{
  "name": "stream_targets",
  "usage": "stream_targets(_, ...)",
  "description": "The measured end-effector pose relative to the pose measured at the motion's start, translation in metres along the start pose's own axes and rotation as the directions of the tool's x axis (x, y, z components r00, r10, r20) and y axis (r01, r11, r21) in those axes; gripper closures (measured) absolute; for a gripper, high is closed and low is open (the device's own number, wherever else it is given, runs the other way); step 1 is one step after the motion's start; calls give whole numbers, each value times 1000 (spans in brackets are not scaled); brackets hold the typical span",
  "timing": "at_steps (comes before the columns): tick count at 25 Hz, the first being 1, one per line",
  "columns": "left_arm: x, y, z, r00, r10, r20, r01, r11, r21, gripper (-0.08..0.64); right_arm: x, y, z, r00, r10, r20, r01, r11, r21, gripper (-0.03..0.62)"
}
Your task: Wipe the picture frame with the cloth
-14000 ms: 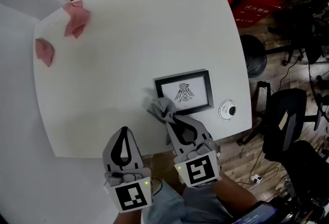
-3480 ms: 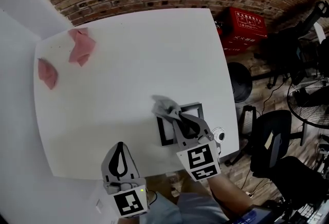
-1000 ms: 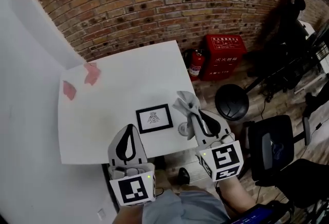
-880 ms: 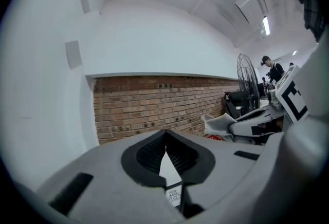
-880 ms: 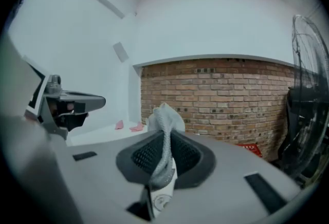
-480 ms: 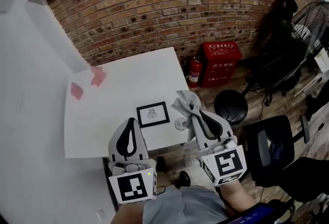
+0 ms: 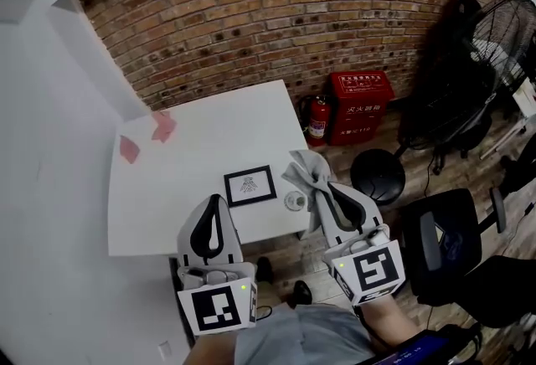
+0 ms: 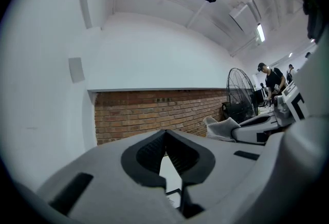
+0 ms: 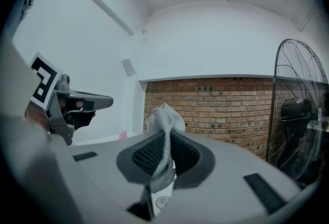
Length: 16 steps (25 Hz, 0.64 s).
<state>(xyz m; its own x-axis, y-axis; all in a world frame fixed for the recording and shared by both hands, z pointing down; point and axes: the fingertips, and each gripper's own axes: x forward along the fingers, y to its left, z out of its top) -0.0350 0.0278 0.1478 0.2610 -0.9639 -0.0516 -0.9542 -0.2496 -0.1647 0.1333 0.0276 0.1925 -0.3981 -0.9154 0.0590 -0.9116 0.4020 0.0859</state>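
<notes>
The black picture frame (image 7: 249, 185) lies flat near the white table's (image 7: 201, 162) front edge, far below both grippers. My right gripper (image 7: 315, 181) is held up in the air to the frame's right, shut on a grey cloth (image 7: 305, 167) that bunches out past its tips. In the right gripper view the cloth (image 9: 164, 121) runs down between the closed jaws. My left gripper (image 7: 213, 203) hovers in front of the table, shut with nothing in it; its jaws meet in the left gripper view (image 8: 165, 134).
A small white round object (image 7: 295, 201) sits right of the frame. Two pink cloths (image 7: 163, 125) (image 7: 128, 149) lie at the table's far left corner. A fire extinguisher (image 7: 316, 119), red box (image 7: 360, 95), black stool (image 7: 377, 171), chair (image 7: 440, 242) and fan (image 7: 494, 37) stand right of the table.
The cloth was on the frame 14 s ago; now both grippers are lifted well clear. The view has pulled back and up, so the table looks small. In the last second little moved.
</notes>
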Motion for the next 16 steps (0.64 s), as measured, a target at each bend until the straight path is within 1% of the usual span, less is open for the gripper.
stream_targets(16, 3, -7, -3, 1000, -13, -6, 13, 1000, 12, 551, 0, -2, -3, 1000, 6, -5, -6, 1000, -1, 557)
